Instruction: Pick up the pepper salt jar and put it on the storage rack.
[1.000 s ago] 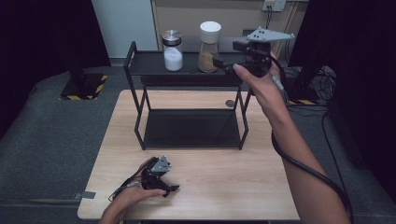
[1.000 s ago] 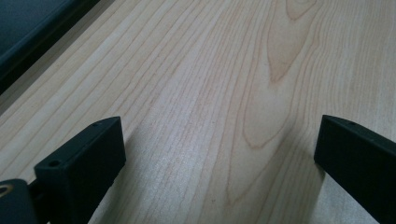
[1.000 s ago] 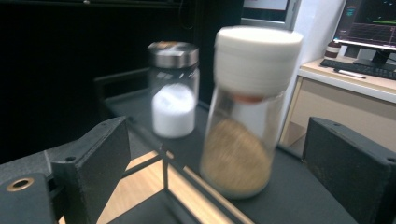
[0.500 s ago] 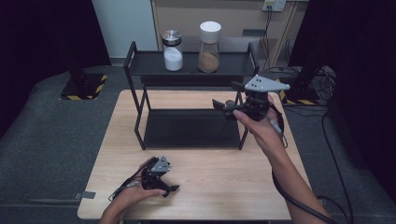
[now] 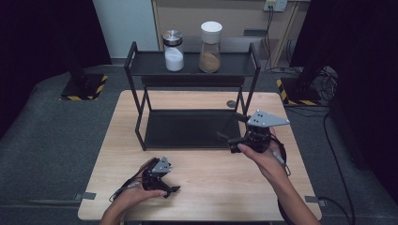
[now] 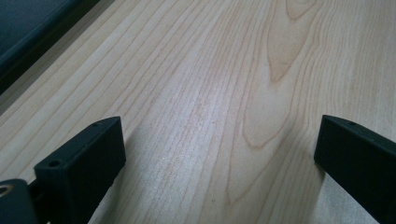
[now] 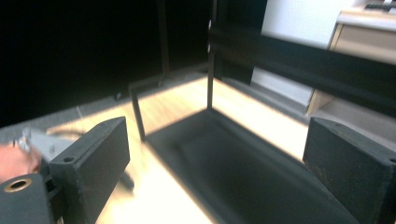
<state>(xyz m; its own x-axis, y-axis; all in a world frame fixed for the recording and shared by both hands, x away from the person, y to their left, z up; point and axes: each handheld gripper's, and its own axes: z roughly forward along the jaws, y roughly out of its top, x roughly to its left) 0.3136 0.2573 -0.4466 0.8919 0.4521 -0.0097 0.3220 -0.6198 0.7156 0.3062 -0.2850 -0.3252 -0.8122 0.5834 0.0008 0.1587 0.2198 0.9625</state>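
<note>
A black two-tier rack stands at the back of the wooden table. On its top shelf stand a jar of white powder with a metal lid and a taller jar of brown powder with a white lid. My right gripper hovers low at the rack's front right corner, pointing left over the lower shelf, open with nothing between the jaws. My left gripper rests on the table near the front edge, open over bare wood.
A small dark round disc lies on the table behind the rack's right legs. The rack's thin uprights stand just ahead of the right gripper. Dark carpet surrounds the table, with cables on the floor at the right.
My right gripper has come down and towards me from beside the brown jar at the top shelf to the rack's lower right corner. The left gripper has stayed still.
</note>
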